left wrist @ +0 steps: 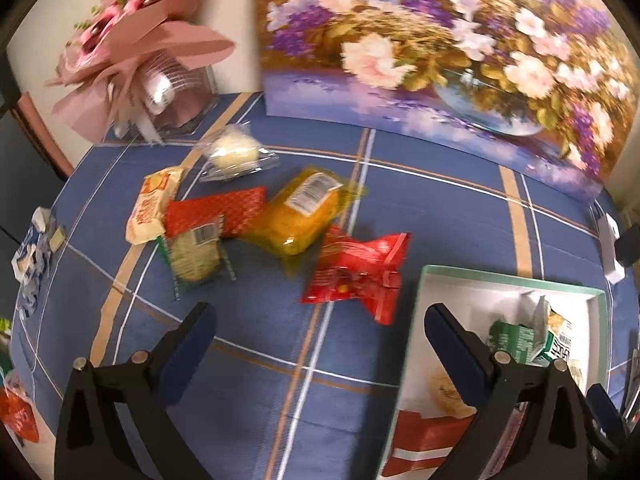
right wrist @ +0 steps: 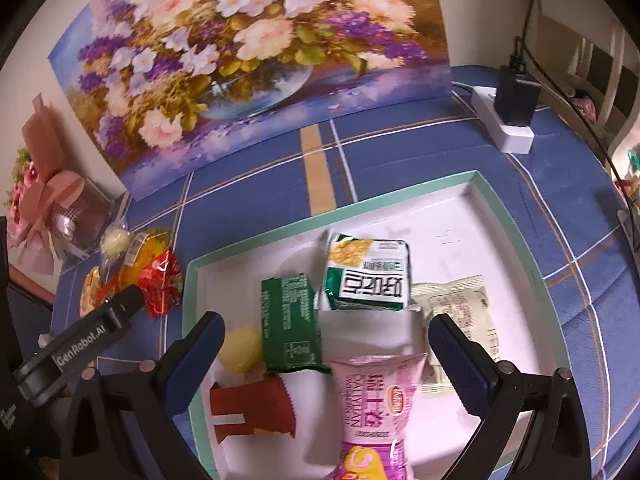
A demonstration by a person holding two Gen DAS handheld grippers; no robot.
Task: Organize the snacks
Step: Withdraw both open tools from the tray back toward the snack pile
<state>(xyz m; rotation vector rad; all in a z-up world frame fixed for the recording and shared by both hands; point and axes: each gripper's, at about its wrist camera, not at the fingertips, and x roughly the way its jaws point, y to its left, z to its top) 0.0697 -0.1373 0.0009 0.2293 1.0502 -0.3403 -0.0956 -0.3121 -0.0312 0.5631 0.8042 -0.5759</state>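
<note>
Bare blue tablecloth (left wrist: 280, 360) is lying open under my left fingers, with the snack heap (left wrist: 256, 224) crowding the way ahead. The tray (right wrist: 516, 232) is keeping free room in its far right corner; its teal rim is walling it.

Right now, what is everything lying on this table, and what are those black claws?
tray: one, white with mint rim, on the blue tablecloth.
packets in tray: about seven; pink packet between the right claw's fingers, untouched; dark green bar; green-white pack.
loose snacks on cloth: about six; orange pack, red packet, clear-wrapped bun.
flower painting: one, at the back.
pink bouquet: one, back left.
power strip: one, white.
left gripper: black, open.
right gripper: black, open.
</note>
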